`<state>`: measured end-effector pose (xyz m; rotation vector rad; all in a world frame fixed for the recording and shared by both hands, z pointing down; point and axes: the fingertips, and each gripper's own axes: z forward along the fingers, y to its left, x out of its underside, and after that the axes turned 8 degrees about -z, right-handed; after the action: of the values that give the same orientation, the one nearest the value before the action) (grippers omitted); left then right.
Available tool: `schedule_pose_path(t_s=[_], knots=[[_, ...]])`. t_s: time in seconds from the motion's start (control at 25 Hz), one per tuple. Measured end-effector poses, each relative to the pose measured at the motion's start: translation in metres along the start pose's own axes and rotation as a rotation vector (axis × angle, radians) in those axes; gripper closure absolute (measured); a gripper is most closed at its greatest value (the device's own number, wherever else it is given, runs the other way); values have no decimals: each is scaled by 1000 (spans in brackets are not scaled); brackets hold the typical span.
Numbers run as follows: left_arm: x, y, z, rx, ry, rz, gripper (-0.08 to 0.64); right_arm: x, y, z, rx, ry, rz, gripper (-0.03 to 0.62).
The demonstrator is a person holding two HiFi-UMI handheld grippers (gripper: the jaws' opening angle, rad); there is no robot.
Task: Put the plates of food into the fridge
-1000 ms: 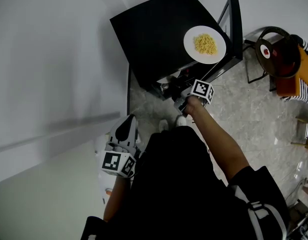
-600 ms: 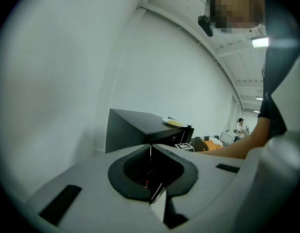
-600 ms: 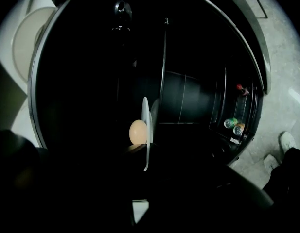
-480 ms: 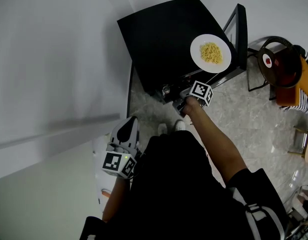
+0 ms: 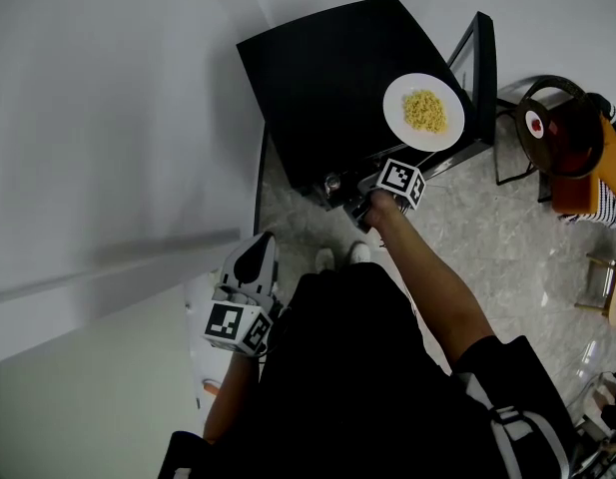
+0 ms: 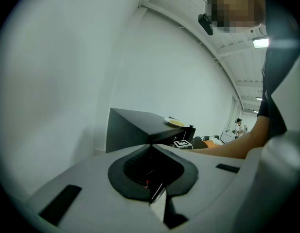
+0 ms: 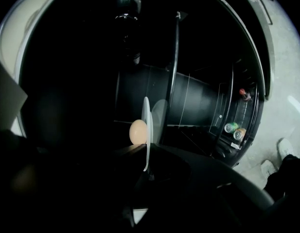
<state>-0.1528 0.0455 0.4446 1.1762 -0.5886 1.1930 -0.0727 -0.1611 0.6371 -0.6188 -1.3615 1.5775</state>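
Plate (image 7: pixel 146 130) with one round pale piece of food (image 7: pixel 138 131) sits clamped by its rim in the right hand-held gripper (image 7: pixel 146 155), at the mouth of the dark fridge (image 7: pixel 198 101). A second plate (image 5: pixel 423 112) (yellow food) waits on the fridge top. Left hand-held gripper (image 6: pixel 150 148) hangs low, jaws together, empty. I'd keep the plate level and slide it onto a shelf (image 7: pixel 188 126), clear of the door (image 5: pixel 477 58).
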Motion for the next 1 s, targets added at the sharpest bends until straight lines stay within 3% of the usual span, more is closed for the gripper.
schedule_pose_path(t_s=[0.32,0.48,0.68,1.0], knots=[[-5,-7,4,18,-9,8,537,4,4,-4,15,28,3,554],[-4,-5,4,19,-7,3,537,2,15,-7,-7,21,-56,420],[-4,-3,6,27,-12,-2,537,-7,6,-27,80,10,-219,405],[-1,-8,18,63,-12,-9,536,-10,18,-66,113,-4,-439,405]])
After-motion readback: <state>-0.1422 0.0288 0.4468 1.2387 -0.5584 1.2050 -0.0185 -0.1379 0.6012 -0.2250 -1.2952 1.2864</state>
